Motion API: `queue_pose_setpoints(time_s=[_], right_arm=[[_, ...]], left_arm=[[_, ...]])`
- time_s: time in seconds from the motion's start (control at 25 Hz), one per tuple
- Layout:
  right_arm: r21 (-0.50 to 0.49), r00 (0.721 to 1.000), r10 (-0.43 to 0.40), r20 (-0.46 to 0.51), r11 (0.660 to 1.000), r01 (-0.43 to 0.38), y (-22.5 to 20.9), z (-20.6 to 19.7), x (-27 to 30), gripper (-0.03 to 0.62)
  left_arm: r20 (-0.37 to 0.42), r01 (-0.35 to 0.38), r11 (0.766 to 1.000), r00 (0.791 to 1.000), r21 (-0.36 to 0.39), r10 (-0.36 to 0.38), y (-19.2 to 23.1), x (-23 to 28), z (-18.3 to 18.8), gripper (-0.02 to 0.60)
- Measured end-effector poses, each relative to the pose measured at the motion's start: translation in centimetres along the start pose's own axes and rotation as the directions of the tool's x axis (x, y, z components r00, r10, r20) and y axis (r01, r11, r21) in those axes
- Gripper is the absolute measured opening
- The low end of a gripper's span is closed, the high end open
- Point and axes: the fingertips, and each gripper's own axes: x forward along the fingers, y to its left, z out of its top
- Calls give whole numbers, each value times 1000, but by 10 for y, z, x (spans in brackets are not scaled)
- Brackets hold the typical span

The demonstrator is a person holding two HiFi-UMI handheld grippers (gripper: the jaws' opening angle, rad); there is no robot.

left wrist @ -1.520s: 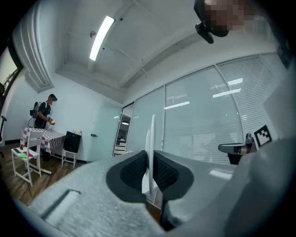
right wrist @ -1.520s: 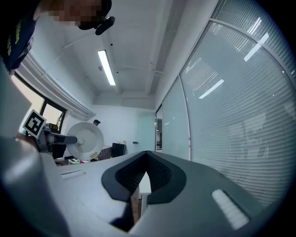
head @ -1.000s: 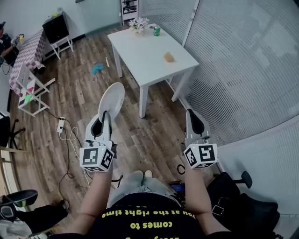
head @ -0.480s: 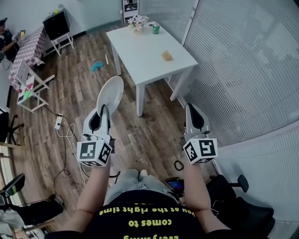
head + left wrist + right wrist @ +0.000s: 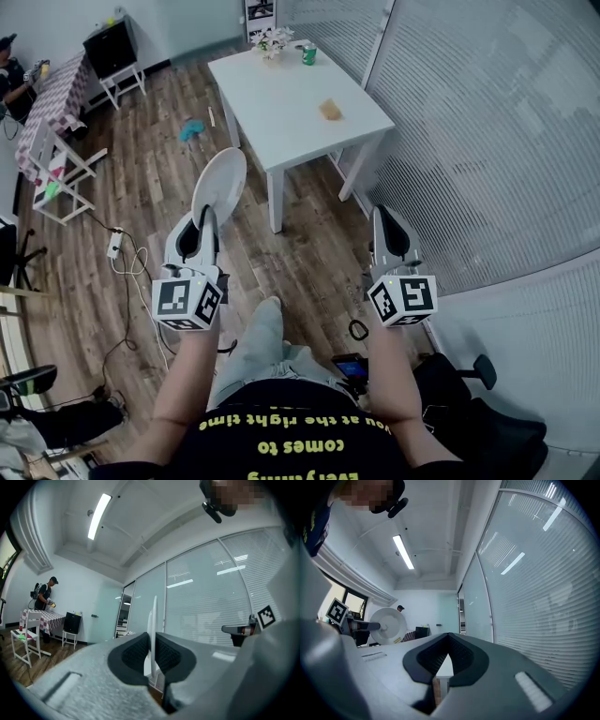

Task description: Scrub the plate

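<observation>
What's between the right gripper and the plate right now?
Nothing visible. The plate is clamped on edge in the left gripper. Only open air above the floor separates it from the empty right gripper.

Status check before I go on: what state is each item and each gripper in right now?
Left gripper: shut on the plate's rim.
Plate: held on edge in the air, away from the table.
Right gripper: shut, nothing in it.
Sponge: lying on the white table, not picked up.
Green can: upright at the table's far end.
</observation>
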Motion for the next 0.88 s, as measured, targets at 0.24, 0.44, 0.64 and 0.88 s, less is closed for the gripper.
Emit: queue_pose_setpoints(time_s=[0.24,0.44,0.64,0.88], right_arm=[[7,1000,-3,-3,1000,3,-14,-6,17,6],[5,1000,-7,-9,1000,7,-23,-10,41,6],[5,1000,-13,-23,1000,14,-39,-16,76,6],[6,999,-18,-35,1000,18,-61,-22,122,6]], left_arm=[[-1,3,1000,1000,6,-3,2,27,-6,17],[0,9,1000,1000,-1,-9,9,57,-10,17],[-5,17,1000,1000,-10,-17,18,101,-17,17],[-22,29,999,999,-24,-30,29,155,-25,17]])
